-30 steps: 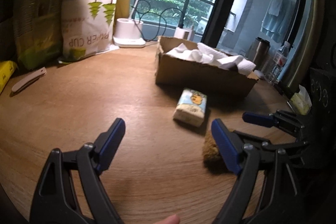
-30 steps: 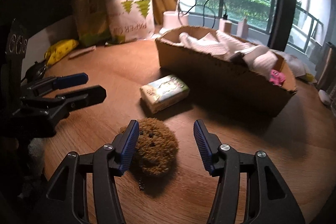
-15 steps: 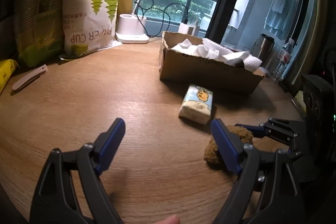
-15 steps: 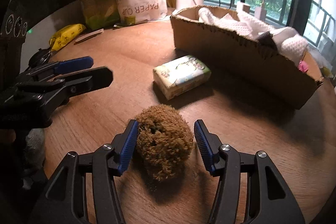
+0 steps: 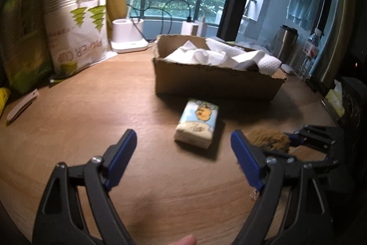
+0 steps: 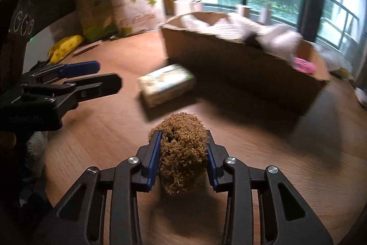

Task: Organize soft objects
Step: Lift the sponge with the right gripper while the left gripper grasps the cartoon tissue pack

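A brown fuzzy plush ball (image 6: 182, 150) sits between the blue pads of my right gripper (image 6: 183, 148), whose jaws are closing and pressing on its sides. The left wrist view shows the same plush ball (image 5: 268, 138) at the right, with the right gripper's fingers (image 5: 307, 137) around it. A tissue pack (image 5: 198, 123) with a cartoon print lies on the wooden table, just ahead of my left gripper (image 5: 183, 148), which is open and holds nothing. Behind the tissue pack (image 6: 166, 85) stands a cardboard box (image 5: 215, 82) filled with white cloths (image 5: 220, 56).
Bags of paper cups (image 5: 78, 33) and a green bag (image 5: 23, 43) stand at the back left. A white lamp base (image 5: 128, 36) sits by the window. A yellow packet (image 6: 65, 47) and a flat white tool (image 5: 21, 105) lie left. Bottles (image 5: 309, 54) stand far right.
My right gripper has closed in on the brown plush ball, whose sides now look squeezed. My left gripper has shifted towards the tissue pack, its jaws unchanged.
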`<state>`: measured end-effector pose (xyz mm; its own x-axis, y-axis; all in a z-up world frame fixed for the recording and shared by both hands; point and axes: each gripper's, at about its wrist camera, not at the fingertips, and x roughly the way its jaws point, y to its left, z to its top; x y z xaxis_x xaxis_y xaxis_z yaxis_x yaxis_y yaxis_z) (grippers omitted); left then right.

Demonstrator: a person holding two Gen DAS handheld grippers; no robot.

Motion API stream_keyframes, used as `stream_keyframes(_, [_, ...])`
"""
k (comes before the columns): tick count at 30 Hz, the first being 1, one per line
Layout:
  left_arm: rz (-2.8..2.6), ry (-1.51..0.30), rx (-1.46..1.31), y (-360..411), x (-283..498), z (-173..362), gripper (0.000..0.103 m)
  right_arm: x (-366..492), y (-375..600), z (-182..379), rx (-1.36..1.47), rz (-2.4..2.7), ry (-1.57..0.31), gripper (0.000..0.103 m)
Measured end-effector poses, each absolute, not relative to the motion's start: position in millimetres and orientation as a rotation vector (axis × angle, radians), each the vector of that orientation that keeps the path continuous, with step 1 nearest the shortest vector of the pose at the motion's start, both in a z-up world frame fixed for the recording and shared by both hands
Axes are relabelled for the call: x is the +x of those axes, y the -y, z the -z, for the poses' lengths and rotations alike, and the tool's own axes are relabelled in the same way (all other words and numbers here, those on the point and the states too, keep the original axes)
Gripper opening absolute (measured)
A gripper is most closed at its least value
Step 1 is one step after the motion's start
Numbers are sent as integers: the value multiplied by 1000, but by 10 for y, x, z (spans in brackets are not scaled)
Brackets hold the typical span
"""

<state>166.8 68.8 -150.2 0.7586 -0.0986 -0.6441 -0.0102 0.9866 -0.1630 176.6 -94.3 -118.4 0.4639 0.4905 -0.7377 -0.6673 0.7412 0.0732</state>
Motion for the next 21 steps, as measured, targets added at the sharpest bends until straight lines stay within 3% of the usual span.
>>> stream_keyframes(21, [12,-855,-17,-235,2434,1793,85,2137,1951,1027,-63,-564,-772,37])
